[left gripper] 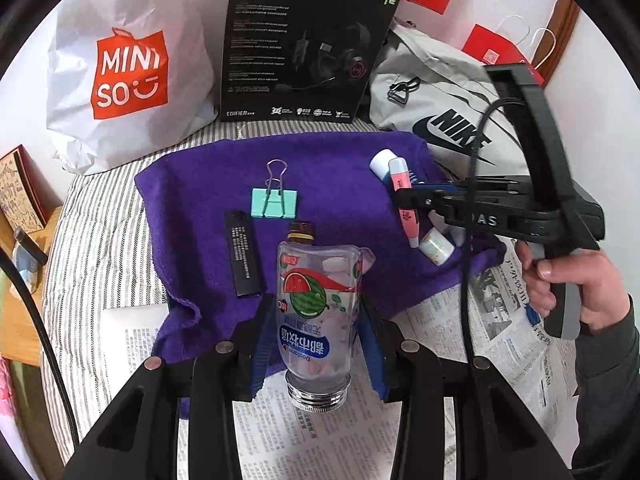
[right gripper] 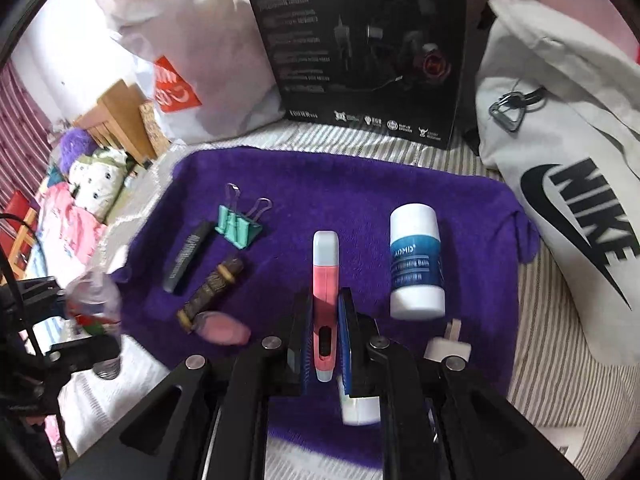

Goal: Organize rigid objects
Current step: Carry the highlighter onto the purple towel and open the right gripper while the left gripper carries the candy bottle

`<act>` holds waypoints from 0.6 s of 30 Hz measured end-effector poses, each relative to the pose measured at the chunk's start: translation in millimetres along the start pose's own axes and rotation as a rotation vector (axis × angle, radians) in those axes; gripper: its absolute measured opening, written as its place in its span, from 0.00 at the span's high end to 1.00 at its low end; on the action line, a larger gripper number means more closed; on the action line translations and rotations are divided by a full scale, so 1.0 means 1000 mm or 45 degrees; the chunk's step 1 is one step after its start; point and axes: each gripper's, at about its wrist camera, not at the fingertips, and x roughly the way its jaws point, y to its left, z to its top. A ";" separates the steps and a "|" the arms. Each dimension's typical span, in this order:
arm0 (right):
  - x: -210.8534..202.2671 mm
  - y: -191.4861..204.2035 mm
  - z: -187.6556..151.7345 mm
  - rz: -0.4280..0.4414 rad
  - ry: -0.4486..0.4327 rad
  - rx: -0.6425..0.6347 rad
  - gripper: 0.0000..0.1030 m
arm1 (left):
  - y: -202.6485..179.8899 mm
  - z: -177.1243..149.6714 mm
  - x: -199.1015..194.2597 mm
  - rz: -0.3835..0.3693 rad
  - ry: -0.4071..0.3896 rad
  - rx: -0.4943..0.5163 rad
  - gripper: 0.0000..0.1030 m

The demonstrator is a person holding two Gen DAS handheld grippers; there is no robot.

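Observation:
My left gripper (left gripper: 318,308) is shut on a clear plastic bottle with a watermelon label (left gripper: 318,312), held at the near edge of the purple towel (left gripper: 336,160); the bottle also shows blurred in the right wrist view (right gripper: 94,304). My right gripper (right gripper: 325,312) is shut on a pink-and-white pen-shaped tube (right gripper: 325,276), which also shows in the left wrist view (left gripper: 404,200). On the towel lie a mint binder clip (left gripper: 274,202), a black flat stick (left gripper: 245,254), a brown patterned tube (right gripper: 212,290), and a white-and-blue balm stick (right gripper: 416,260).
A MINISO bag (left gripper: 128,76), a black headset box (left gripper: 304,40) and a grey Nike bag (left gripper: 444,96) stand behind the towel. Newspaper (left gripper: 500,344) lies at the near side. A small white tube (left gripper: 437,246) and a white plug (right gripper: 446,344) lie near the right gripper.

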 end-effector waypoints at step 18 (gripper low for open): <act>0.054 0.002 0.014 -0.137 0.131 -0.053 0.88 | 0.014 0.007 0.015 -0.028 0.016 -0.019 0.63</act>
